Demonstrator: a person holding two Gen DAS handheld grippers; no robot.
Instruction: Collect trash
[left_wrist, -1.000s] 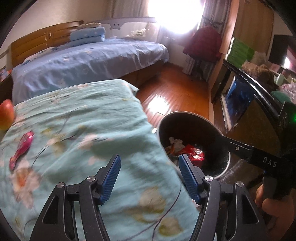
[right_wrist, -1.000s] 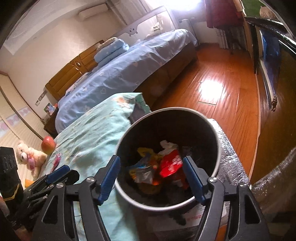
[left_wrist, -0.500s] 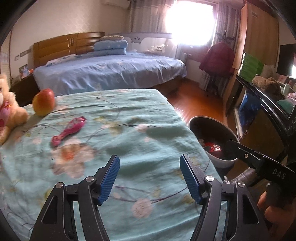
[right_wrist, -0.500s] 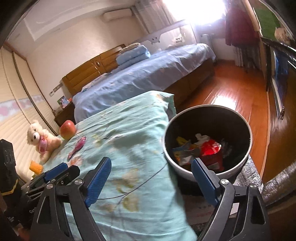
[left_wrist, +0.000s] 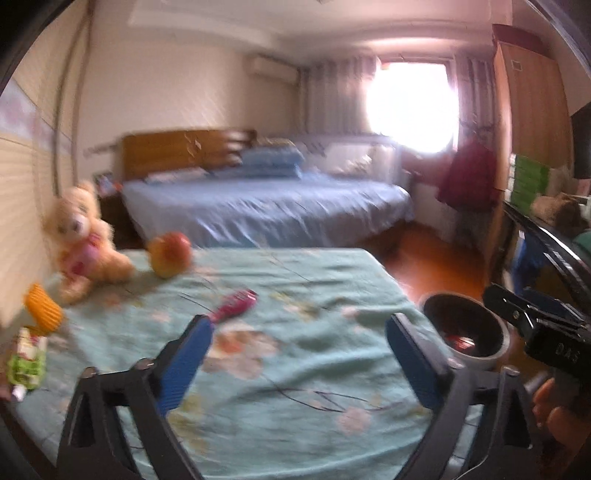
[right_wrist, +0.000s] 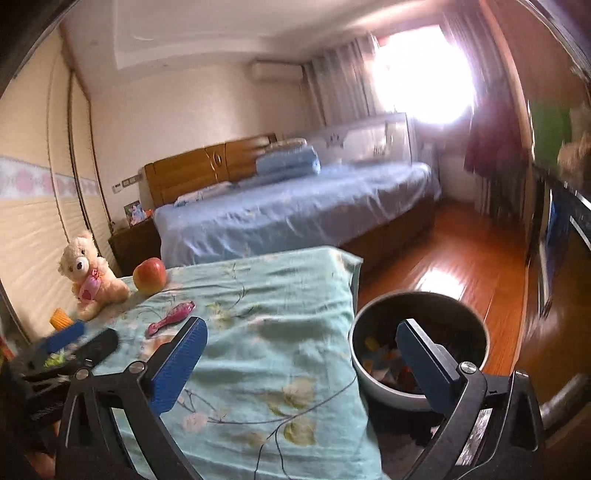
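Observation:
A grey round trash bin (right_wrist: 419, 350) holding colourful wrappers stands on the floor at the right edge of the teal flowered bedspread (right_wrist: 258, 325); it also shows in the left wrist view (left_wrist: 467, 332). A green and white wrapper (left_wrist: 27, 360) lies at the bedspread's left edge. My left gripper (left_wrist: 299, 354) is open and empty above the bedspread. My right gripper (right_wrist: 301, 360) is open and empty, its right finger over the bin. The left gripper also shows in the right wrist view (right_wrist: 70, 341).
On the bedspread lie a pink hairbrush (left_wrist: 232, 308), an apple (left_wrist: 170, 254), a teddy bear (left_wrist: 85, 240) and an orange ribbed cup (left_wrist: 42, 308). A blue bed (left_wrist: 266, 210) stands behind. Wood floor (right_wrist: 443, 269) and a dark cabinet (left_wrist: 546, 251) are to the right.
Both grippers have pulled back and swung left, away from the bin. More of the bedspread, the teddy bear and the wrapper have come into view. The jaws have stayed open.

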